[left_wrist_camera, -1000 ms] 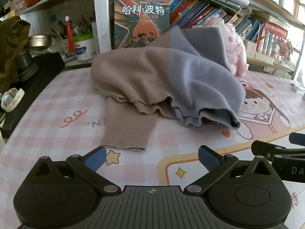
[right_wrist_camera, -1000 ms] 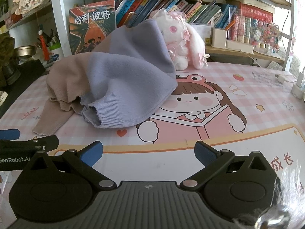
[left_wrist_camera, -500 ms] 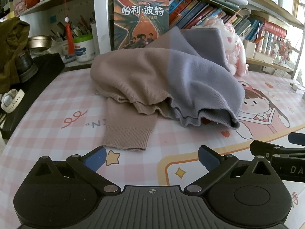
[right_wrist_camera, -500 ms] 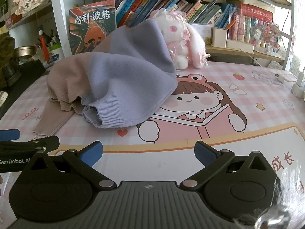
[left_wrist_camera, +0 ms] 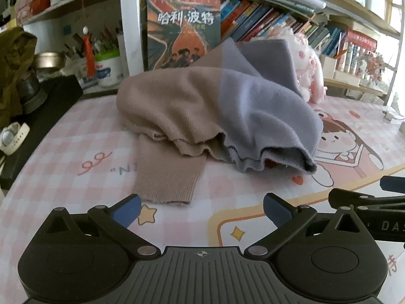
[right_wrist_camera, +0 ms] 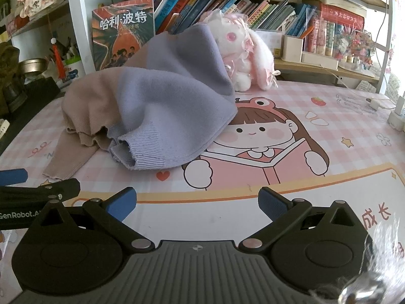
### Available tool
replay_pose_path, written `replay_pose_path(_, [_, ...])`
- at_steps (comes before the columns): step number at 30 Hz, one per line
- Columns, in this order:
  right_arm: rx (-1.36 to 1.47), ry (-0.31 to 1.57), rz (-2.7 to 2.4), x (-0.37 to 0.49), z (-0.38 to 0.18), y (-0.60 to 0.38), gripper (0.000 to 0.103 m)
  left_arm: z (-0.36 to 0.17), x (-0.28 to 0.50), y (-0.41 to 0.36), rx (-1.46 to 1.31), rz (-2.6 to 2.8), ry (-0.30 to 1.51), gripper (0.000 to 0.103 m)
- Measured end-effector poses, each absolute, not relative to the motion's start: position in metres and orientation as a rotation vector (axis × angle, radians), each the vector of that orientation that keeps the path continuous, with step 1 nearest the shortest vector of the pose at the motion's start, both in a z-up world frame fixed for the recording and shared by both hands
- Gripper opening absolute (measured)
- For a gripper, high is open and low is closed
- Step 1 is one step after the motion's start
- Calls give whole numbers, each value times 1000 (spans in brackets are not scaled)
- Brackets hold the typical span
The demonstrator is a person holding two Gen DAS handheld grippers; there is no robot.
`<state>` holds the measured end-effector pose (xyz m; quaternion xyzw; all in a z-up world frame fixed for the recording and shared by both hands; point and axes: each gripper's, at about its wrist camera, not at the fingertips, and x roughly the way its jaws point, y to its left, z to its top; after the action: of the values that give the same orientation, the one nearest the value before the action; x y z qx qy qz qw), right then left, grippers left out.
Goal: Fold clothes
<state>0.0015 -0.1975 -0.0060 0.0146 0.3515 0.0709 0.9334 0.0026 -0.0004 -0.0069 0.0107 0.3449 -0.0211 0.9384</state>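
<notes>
Two-tone sweater (left_wrist_camera: pixel 217 111) lies heaped toward the desk mat's (right_wrist_camera: pixel 329 131) rear edge. Left gripper (left_wrist_camera: pixel 201 209) and right gripper (right_wrist_camera: pixel 197 202): fingers wide, empty.

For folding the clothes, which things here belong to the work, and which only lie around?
For the job: sweater, left tongs, right tongs.

Lying about: plush rabbit, Harry Potter book, shelf books, white watch.

pink checked desk mat (right_wrist_camera: pixel 291 96), packed bookshelf (right_wrist_camera: pixel 227 2) behind, daylight frm right
</notes>
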Motion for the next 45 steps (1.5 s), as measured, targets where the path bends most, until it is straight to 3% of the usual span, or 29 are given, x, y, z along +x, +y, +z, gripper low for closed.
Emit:
replay_pose_path(8, [145, 771, 140, 7, -9, -211, 103, -5, 0, -2, 4, -76, 647, 103])
replay_pose_path(21, [360, 799, 194, 16, 3, -235, 103, -8, 16, -42, 247, -200, 655, 103])
replay_pose_path(26, [431, 830, 230, 28, 4, -247, 96, -12, 21, -71, 392, -269, 628, 103])
replay_pose_path(29, [468, 872, 220, 39, 3, -256, 85, -14, 27, -88, 490, -279, 596, 101])
replay_pose_path(30, [483, 884, 228, 43, 2, -260, 77, -15, 30, -92, 515, -276, 592, 100])
replay_pose_path(33, [533, 926, 235, 51, -2, -271, 59, -19, 46, -104, 569, -246, 606, 92])
replay_pose_path(36, [598, 945, 265, 56, -5, -284, 57, -24, 59, -113, 607, -206, 627, 67])
replay_pose_path(38, [646, 948, 276, 58, -7, -295, 57, -22, 61, -114, 595, -180, 637, 20])
replay_pose_path(39, [670, 950, 277, 59, -7, -301, 58, -18, 59, -113, 567, -175, 639, 13])
replay_pose_path(45, [850, 1027, 376, 68, -22, -334, 58, 16, 36, -109, 399, -163, 616, 8])
